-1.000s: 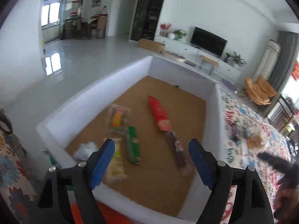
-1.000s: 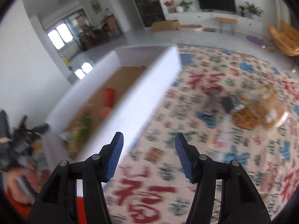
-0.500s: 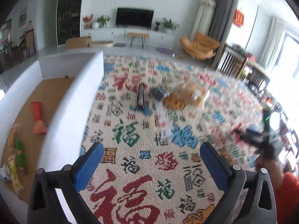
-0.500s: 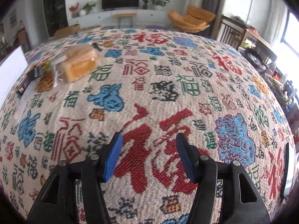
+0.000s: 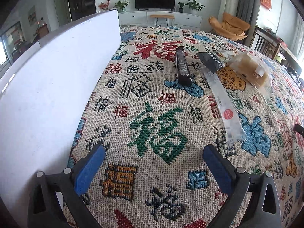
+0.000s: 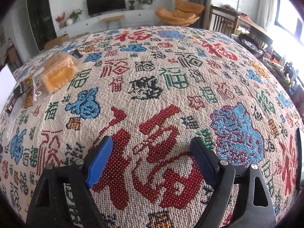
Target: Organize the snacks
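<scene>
1. Your left gripper [image 5: 153,150]: jaws spread wide, blue pads bare, nothing between them. It hangs low over the woven cloth printed with red, green, blue and black characters [image 5: 155,133].

2. White flat-sided box wall [image 5: 47,87]: close on the left of your left gripper, running away ahead of it. Its inside is hidden from this view.

3. Dark cylindrical snack pack with white print [image 5: 182,66]: ahead of your left gripper and slightly right, lying lengthwise on the cloth, apart from the box wall.

4. Long clear plastic stick pack with a round red label [image 5: 222,104]: ahead and to the right of your left gripper, its near end closest to the right finger. Its far end touches the next item.

5. Black crinkled foil packet with white lettering [image 5: 210,60]: farther ahead-right, just beside the dark pack's far end.

6. Clear bag of pale tan cake or bread [image 5: 250,70]: farthest right of the group, touching the black packet.

7. Your right gripper [image 6: 152,152]: jaws likewise wide apart and holding nothing, low over bare cloth on a large red character.

8. The same bag, seen from your right gripper [image 6: 57,72]: far ahead-left, with the black packet [image 6: 20,90] at the left edge beyond it.
</scene>
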Action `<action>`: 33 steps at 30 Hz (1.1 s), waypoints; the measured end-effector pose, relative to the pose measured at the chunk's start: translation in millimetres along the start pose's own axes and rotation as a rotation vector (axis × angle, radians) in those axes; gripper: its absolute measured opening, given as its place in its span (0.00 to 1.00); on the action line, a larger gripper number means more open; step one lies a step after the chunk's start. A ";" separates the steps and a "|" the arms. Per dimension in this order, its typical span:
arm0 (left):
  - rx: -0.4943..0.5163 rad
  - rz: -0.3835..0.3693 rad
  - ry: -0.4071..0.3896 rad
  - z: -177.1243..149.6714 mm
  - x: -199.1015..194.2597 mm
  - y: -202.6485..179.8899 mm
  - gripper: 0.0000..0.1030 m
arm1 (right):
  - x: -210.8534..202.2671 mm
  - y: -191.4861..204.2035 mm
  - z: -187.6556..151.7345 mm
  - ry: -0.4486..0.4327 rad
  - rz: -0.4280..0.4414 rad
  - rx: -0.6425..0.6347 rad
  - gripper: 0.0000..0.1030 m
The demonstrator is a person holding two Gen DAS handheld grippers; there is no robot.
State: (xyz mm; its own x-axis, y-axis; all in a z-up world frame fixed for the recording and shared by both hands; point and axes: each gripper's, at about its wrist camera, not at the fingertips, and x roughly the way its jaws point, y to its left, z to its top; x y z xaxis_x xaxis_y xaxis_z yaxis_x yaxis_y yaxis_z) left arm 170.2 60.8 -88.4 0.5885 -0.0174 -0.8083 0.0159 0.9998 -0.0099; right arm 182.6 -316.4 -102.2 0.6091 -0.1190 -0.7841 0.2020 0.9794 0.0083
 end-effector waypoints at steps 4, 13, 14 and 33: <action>-0.004 -0.005 0.001 2.2 1.2 -0.3 1.00 | -0.2 0.0 0.2 0.000 0.000 0.000 0.84; 0.001 0.003 0.002 2.5 1.8 -1.9 1.00 | -0.3 -0.5 0.8 0.001 0.001 0.000 0.84; 0.001 0.003 0.002 2.4 1.8 -2.0 1.00 | -0.3 -0.6 0.9 0.001 0.001 0.000 0.84; 0.001 0.003 0.003 2.4 1.9 -1.9 1.00 | -0.5 -1.2 1.8 0.001 0.002 0.000 0.84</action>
State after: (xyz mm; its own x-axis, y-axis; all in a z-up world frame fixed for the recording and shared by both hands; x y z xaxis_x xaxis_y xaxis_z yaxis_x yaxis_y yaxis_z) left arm 173.2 58.9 -88.5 0.5864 -0.0141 -0.8099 0.0151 0.9999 -0.0065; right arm 183.5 -317.8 -100.7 0.6084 -0.1170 -0.7850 0.2009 0.9796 0.0097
